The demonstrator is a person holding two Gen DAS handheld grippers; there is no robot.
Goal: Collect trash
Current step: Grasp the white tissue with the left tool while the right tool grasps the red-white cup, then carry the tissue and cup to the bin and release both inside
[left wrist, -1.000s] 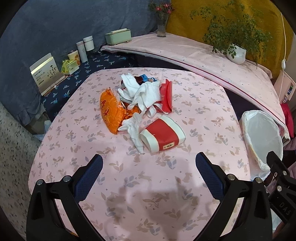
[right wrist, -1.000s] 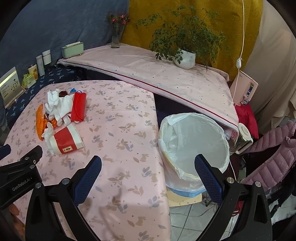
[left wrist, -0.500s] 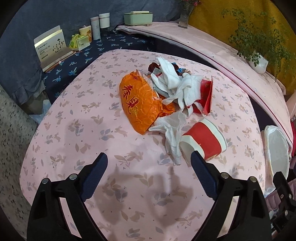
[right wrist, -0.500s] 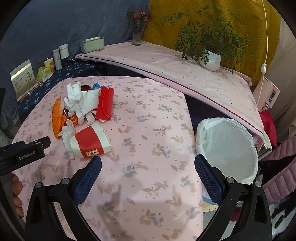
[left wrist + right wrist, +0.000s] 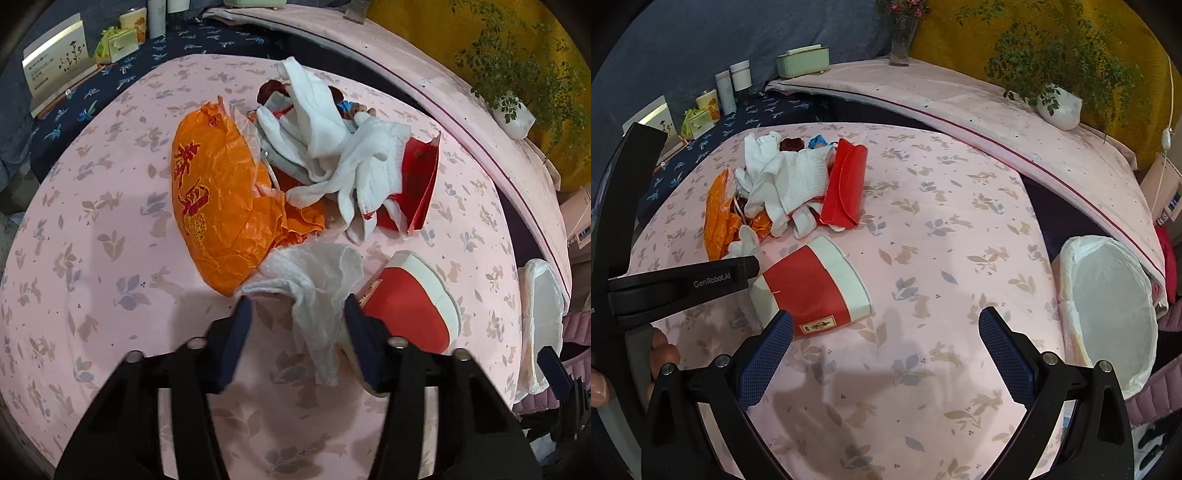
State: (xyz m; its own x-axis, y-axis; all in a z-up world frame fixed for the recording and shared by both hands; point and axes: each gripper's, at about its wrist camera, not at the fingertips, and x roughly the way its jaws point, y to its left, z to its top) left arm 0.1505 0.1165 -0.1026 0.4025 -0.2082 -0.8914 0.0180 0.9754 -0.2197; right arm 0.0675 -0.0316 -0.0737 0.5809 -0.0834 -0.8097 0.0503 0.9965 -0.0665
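A trash pile lies on the pink table: an orange plastic bag (image 5: 218,206), white gloves (image 5: 347,158), a red folded box (image 5: 413,188), a crumpled white tissue (image 5: 314,280) and a red-and-white carton (image 5: 410,310). My left gripper (image 5: 295,332) is open, its fingers straddling the tissue's lower end, the right finger against the carton. My right gripper (image 5: 886,347) is open and empty, low over the table just right of the carton (image 5: 816,284). The white-lined trash bin (image 5: 1108,314) stands beside the table's right edge.
A long pink-covered ledge (image 5: 979,107) runs behind the table with a potted plant (image 5: 1056,103), a vase and a green box. Bottles and cards stand on a dark blue surface (image 5: 753,114) at the back left.
My left gripper has moved forward and down onto the pile and narrowed around the tissue. My right gripper has swung left from the bin towards the carton.
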